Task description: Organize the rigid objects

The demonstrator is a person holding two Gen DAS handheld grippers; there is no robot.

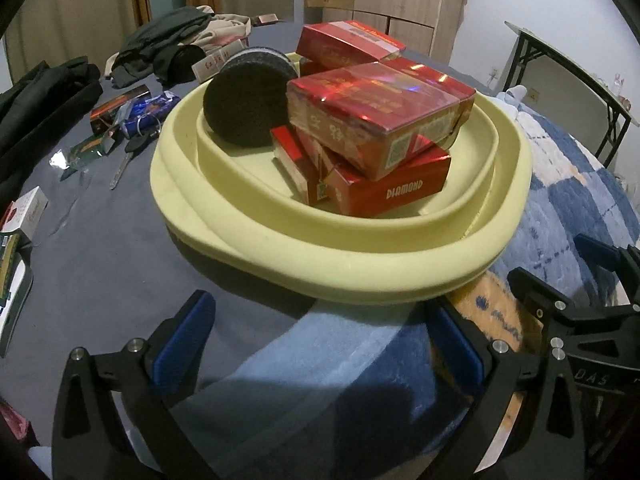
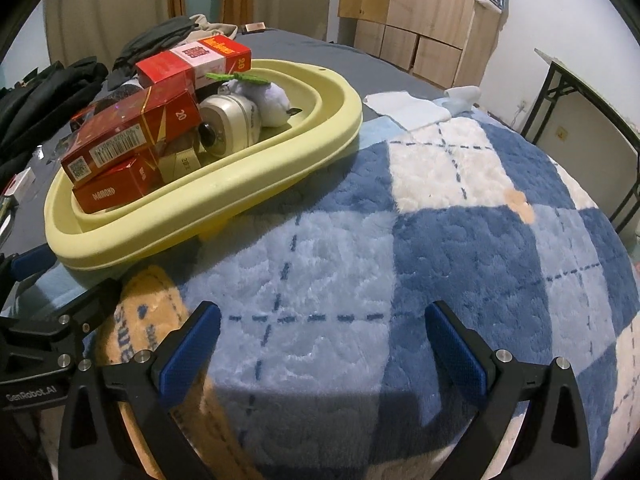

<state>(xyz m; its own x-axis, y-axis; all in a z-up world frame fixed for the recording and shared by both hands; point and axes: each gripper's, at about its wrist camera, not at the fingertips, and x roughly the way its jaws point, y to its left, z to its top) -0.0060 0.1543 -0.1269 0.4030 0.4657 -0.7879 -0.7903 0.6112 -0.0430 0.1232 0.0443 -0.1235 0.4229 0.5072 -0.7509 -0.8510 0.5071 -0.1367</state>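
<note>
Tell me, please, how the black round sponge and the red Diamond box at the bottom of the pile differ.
The black round sponge is a dark, rough disc standing on edge against the basin wall; the red Diamond box is glossy, rectangular, lettered, and lies flat under other red boxes. Both sit inside the yellow basin.

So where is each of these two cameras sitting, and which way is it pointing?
Left wrist: rides the left gripper, facing the yellow basin of red boxes; its jaws stand open, and the right gripper shows alongside.
Right wrist: rides the right gripper, over the blue checked blanket; jaws open, left gripper beside.
Shared: basin, boxes, blanket.
</note>
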